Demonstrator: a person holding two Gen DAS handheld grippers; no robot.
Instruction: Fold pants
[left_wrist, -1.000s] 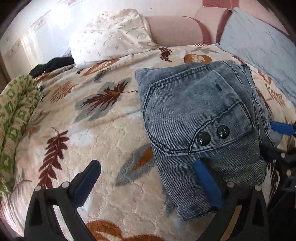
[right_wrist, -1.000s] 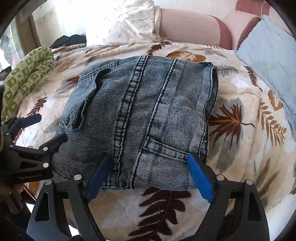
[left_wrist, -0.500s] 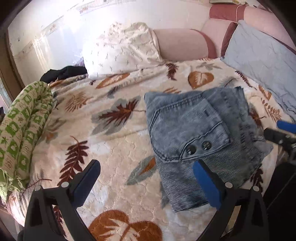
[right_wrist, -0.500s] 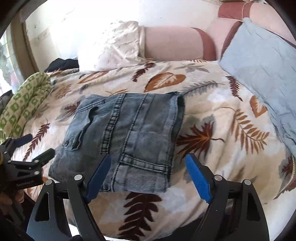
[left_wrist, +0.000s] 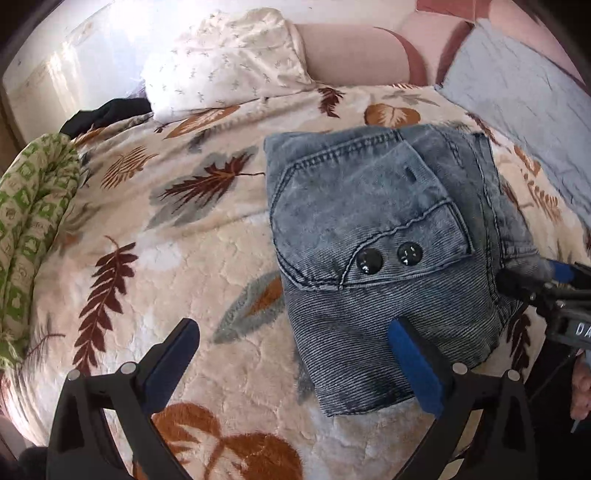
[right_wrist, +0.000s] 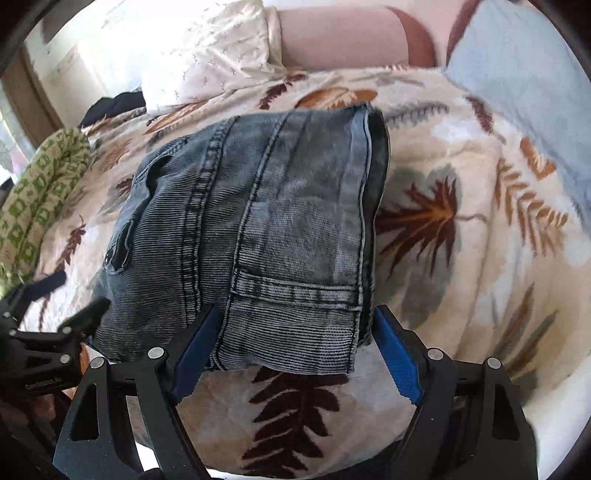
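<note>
The pants are blue-grey jeans (left_wrist: 373, 236) folded into a compact stack on a leaf-print blanket (left_wrist: 177, 266), pocket flap with two black buttons on top. They also show in the right wrist view (right_wrist: 280, 236). My left gripper (left_wrist: 295, 354) is open and empty, its right finger over the stack's near left edge. My right gripper (right_wrist: 295, 343) is open, its fingers straddling the stack's near edge, holding nothing. The right gripper also shows in the left wrist view (left_wrist: 543, 277) at the stack's right side.
A white pillow (left_wrist: 225, 62) and pink headboard (left_wrist: 354, 51) lie at the back. A pale blue pillow (left_wrist: 524, 103) is at the right. A green patterned roll (left_wrist: 29, 221) and a dark garment (left_wrist: 107, 114) lie at the left.
Both grippers pulled back from the jeans half a second ago and have now moved in close to the stack again. The jeans stay folded in place.
</note>
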